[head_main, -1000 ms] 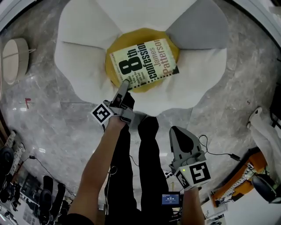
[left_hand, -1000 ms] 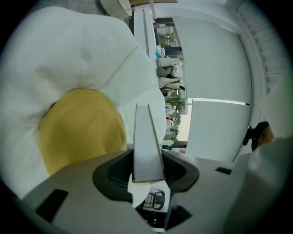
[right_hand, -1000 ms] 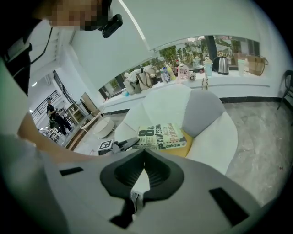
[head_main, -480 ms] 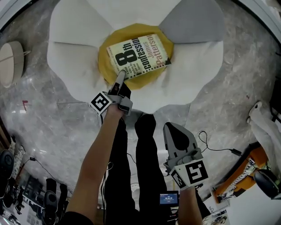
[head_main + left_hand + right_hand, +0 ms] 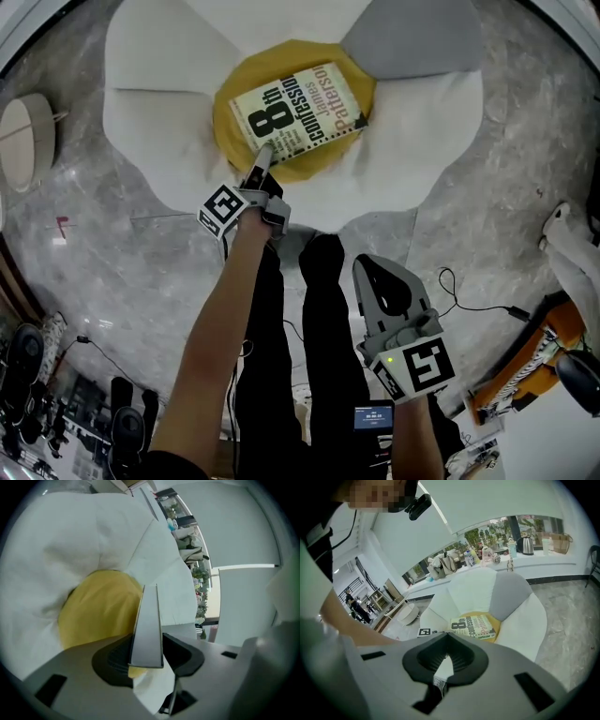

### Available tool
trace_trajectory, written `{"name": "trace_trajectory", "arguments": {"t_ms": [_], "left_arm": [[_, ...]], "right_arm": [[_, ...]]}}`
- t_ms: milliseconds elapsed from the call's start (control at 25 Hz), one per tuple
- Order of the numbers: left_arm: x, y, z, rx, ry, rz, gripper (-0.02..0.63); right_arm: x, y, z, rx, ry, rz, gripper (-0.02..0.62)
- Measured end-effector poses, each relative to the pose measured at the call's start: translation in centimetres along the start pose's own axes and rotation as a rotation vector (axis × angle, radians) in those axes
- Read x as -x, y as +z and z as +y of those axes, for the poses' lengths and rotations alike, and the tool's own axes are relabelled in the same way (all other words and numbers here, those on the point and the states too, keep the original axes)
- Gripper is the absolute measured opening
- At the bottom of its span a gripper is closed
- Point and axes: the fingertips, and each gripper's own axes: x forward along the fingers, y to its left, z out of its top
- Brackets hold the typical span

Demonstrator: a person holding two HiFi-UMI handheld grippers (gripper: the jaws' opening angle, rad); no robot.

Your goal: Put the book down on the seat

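The right gripper (image 5: 373, 272) is being held well short of the yellow cushion (image 5: 228, 131), with its jaws pressed together on nothing. The left gripper (image 5: 264, 155) is being held at the cushion's near edge, and the near corner of the book (image 5: 298, 111) is being pinched between its jaws. The book is being rested cover-up across the cushion, apparently flat, at the centre of the white chair (image 5: 150, 103).

Judgement: the paperback is being assessed as light, somewhat flexible and smooth-covered. A corner hold is being judged liable to droop or twist, so a grip nearer the spine is being preferred.
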Motion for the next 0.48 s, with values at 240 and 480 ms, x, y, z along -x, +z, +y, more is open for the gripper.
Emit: {"name": "trace_trajectory", "arguments": {"t_ms": [240, 480], "left_arm": [[0.0, -0.2, 0.5, -0.013, 0.059, 0.016, 0.279], [0.3, 0.0, 1.2, -0.007, 0.104, 0.012, 0.353]], "right_arm": [[0.5, 0.8, 0.5, 0.005, 0.007, -0.011, 0.015], [0.9, 1.0, 0.9, 0.003, 0.014, -0.012, 0.015]]}}
